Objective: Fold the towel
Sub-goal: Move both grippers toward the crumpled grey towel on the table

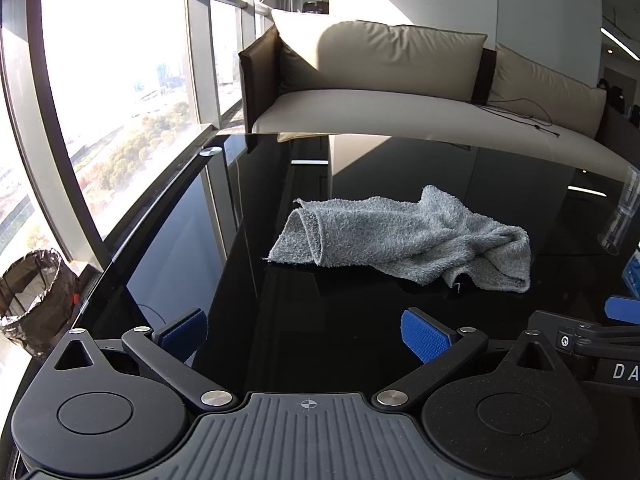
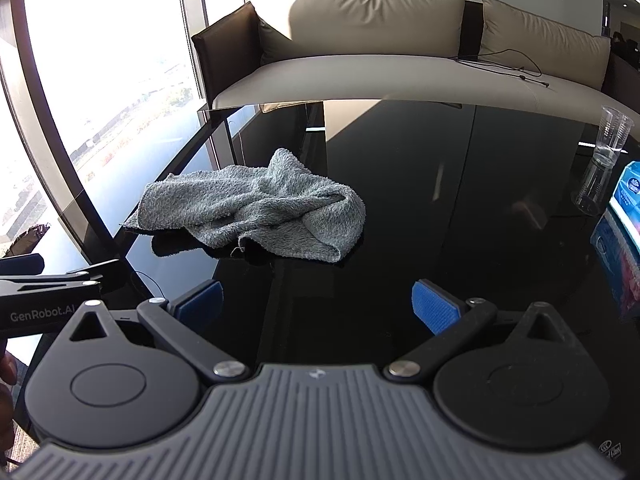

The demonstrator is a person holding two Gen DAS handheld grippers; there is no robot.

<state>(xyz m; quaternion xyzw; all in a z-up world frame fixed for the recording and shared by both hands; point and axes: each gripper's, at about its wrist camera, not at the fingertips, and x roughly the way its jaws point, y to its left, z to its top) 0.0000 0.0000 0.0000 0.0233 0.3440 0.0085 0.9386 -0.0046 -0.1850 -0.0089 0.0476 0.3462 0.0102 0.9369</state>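
Observation:
A grey terry towel (image 1: 404,236) lies crumpled on the glossy black table (image 1: 320,320), ahead of both grippers; it also shows in the right wrist view (image 2: 260,208). My left gripper (image 1: 306,334) is open and empty, blue pads wide apart, a short way in front of the towel's near edge. My right gripper (image 2: 318,308) is open and empty, just short of the towel's right fold. The right gripper's finger shows at the right edge of the left wrist view (image 1: 592,332); the left gripper's body shows at the left of the right wrist view (image 2: 44,292).
Clear plastic cups (image 2: 610,140) and a blue tissue pack (image 2: 626,200) stand at the table's right. A beige sofa (image 1: 380,88) lies beyond the far edge. Windows and a bin (image 1: 34,300) are past the left edge.

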